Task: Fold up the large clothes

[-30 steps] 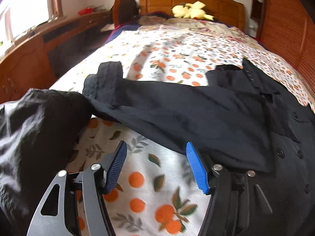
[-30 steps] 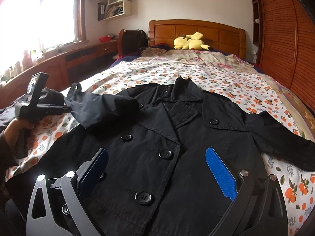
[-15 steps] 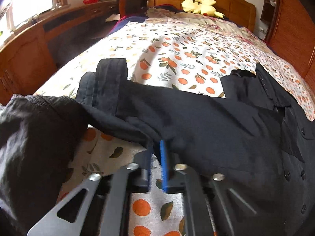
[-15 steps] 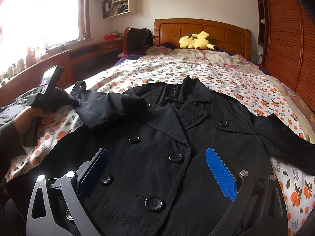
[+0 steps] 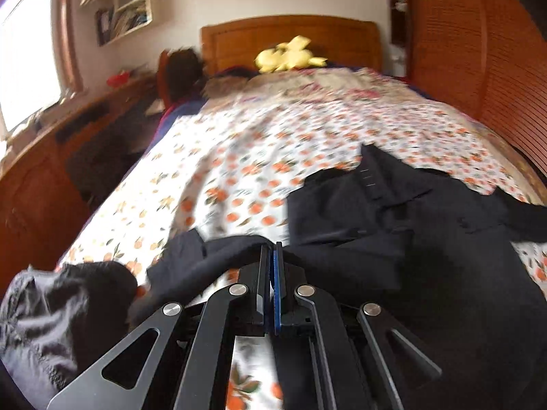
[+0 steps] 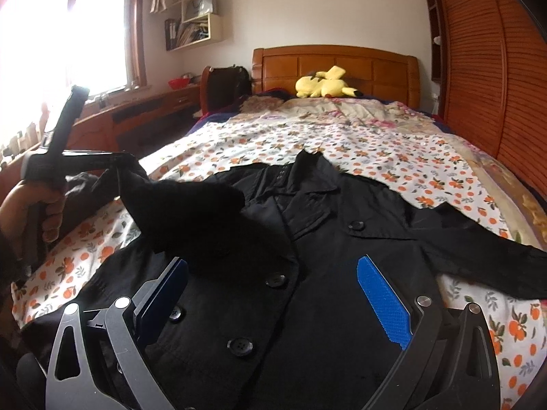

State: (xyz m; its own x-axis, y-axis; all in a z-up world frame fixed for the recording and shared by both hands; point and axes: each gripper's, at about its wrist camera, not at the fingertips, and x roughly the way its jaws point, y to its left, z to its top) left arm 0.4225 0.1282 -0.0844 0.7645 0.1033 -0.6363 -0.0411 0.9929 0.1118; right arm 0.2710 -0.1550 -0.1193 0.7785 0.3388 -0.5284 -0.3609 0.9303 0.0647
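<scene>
Now my left gripper point(image 5: 272, 249) is clenched on the left sleeve point(image 6: 191, 215) of the black double-breasted cotton coat point(image 6: 307, 290); its two pads are pressed together with the dark cloth pinched at their tips. In the right wrist view I see my left hand point(image 6: 32, 205) around the handle of this tool, and the sleeve hangs from its tip, lifted above the coat and bent over the coat's left chest. The picture from the left wrist is blurred.

The coat itself lies flat and face up on the white bedspread with orange fruit print point(image 6: 359, 143). Its collar point(image 6: 307, 171) points toward the wooden headboard point(image 6: 335, 65), and its round black buttons point(image 6: 277, 280) show down the front. The other sleeve point(image 6: 485, 253) is stretched out on the bedspread, away from the coat's body, on the side of the brown slatted wardrobe point(image 6: 485, 78).

My right gripper point(image 6: 283, 300) is released: the dark pad and the blue pad stand wide apart, above the lower front of the coat, and nothing is between them.

A second dark crumpled garment point(image 5: 51, 324) lies beside the coat, on the side of the lifted sleeve. A yellow plush toy point(image 6: 324, 83) rests beyond the coat's collar, close to the headboard.
</scene>
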